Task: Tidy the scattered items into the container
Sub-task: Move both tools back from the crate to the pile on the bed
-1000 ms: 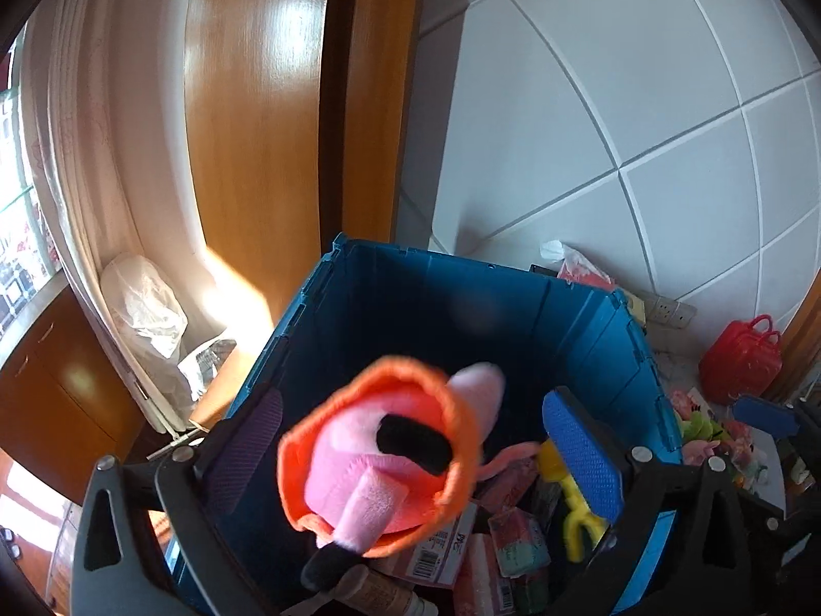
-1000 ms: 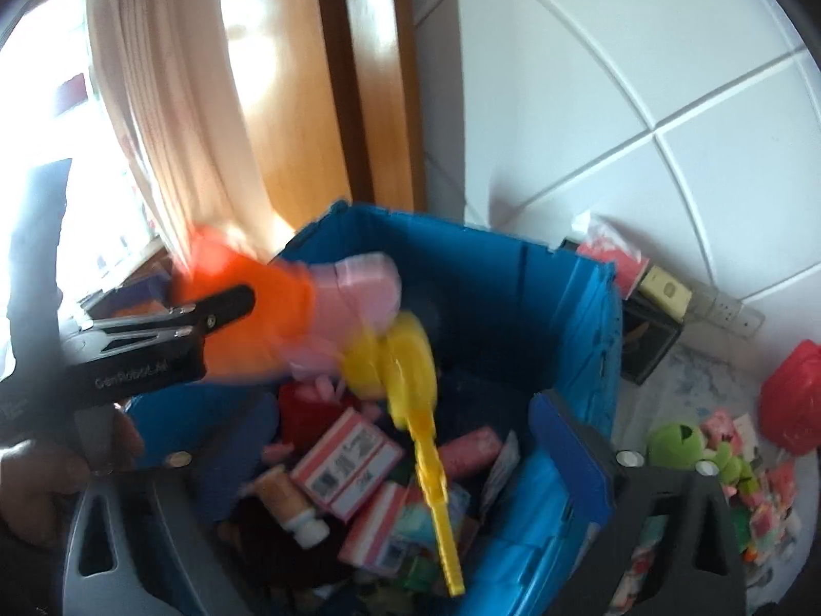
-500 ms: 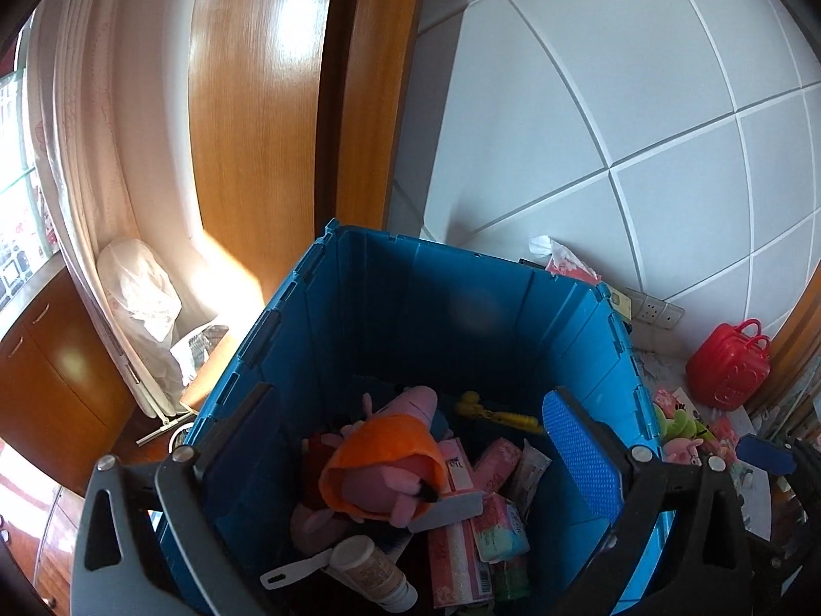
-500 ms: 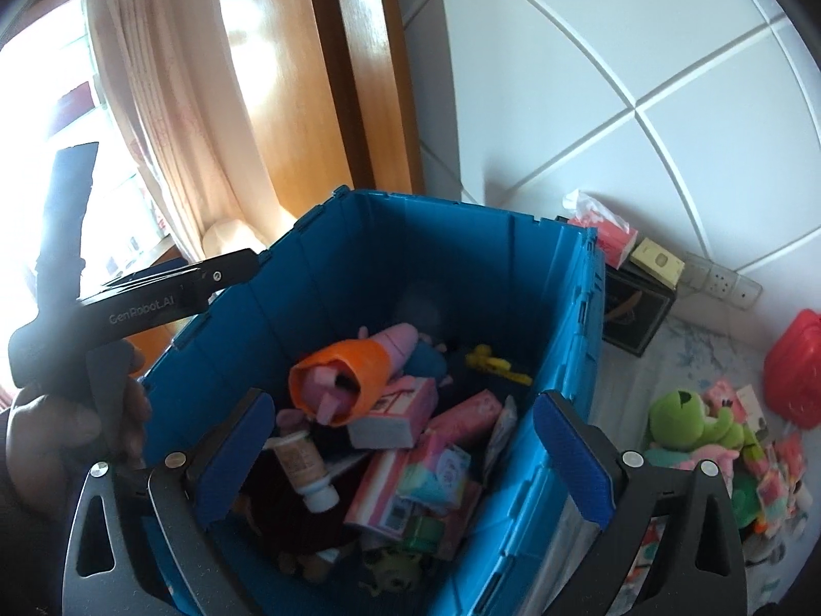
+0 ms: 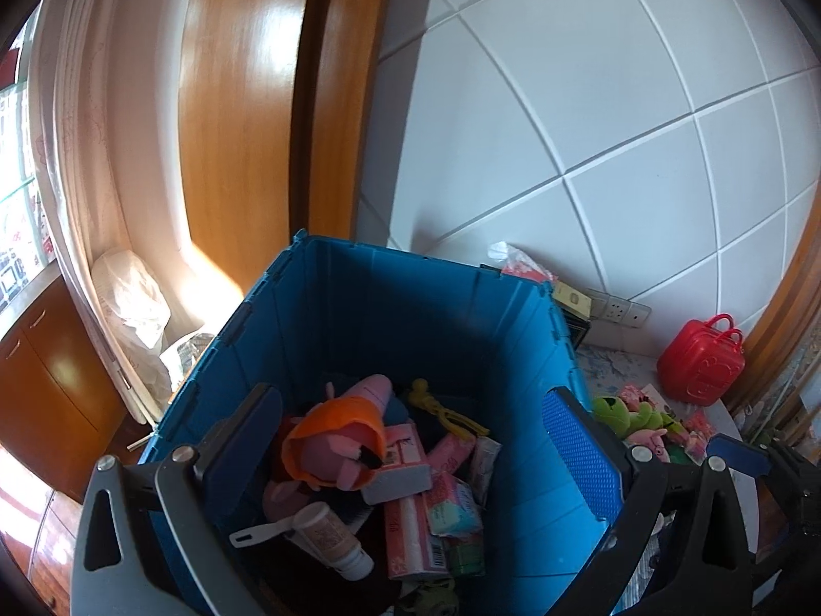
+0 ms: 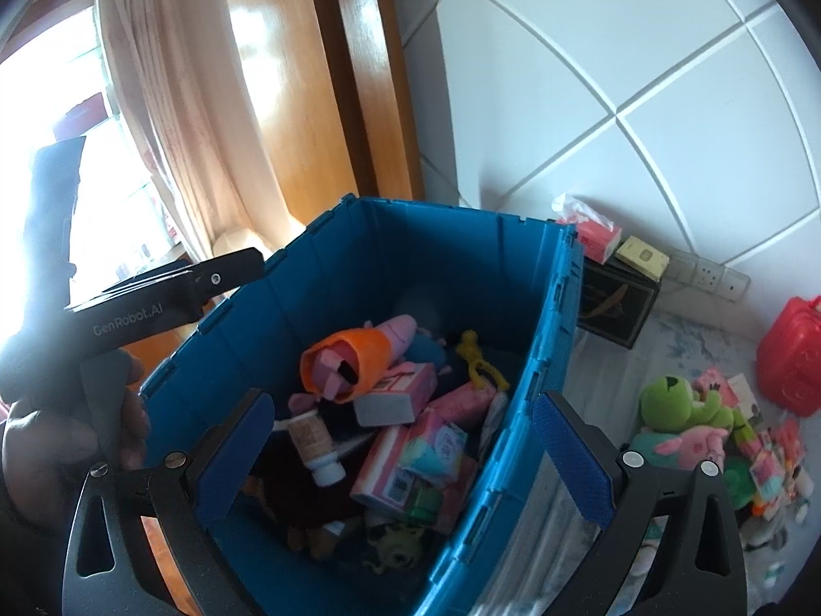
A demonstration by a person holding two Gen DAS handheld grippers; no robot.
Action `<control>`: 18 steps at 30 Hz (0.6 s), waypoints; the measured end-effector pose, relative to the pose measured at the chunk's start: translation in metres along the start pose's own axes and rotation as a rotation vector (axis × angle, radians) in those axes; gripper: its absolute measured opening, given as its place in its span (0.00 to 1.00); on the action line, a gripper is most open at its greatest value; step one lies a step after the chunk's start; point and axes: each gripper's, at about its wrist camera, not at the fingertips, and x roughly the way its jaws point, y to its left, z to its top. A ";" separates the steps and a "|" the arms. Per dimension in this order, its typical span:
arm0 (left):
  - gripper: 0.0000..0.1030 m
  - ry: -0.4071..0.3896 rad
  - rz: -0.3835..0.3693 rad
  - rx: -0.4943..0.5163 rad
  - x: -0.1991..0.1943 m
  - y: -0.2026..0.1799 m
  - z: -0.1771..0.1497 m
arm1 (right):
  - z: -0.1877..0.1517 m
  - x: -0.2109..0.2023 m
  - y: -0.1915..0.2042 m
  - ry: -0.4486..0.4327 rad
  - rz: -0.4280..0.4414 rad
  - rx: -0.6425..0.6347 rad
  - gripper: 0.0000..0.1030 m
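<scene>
Crate (image 6: 533,359), one, blue, partly filled: pig plush (image 6: 359,359), one; yellow toy (image 6: 480,359), one; bottle (image 6: 315,441), one; boxes and packets, several. Left on tabletop (image 6: 667,339) at crate's 3 o'clock: frog plush (image 6: 677,400), one; small toys, count unclear. Left tongs (image 5: 410,441), right tongs (image 6: 405,451): both wide, empty.

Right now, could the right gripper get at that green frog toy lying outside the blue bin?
Probably yes. The right gripper is open and empty, and the green frog toy lies uncovered on top of the pile, beside the blue bin.
</scene>
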 end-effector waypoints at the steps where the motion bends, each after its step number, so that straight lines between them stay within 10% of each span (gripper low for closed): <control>1: 1.00 -0.003 -0.005 0.013 -0.002 -0.008 -0.002 | -0.003 -0.004 -0.003 -0.004 -0.001 -0.001 1.00; 18: 1.00 0.091 -0.170 0.259 -0.015 -0.209 -0.076 | -0.122 -0.096 -0.199 0.026 -0.133 0.237 1.00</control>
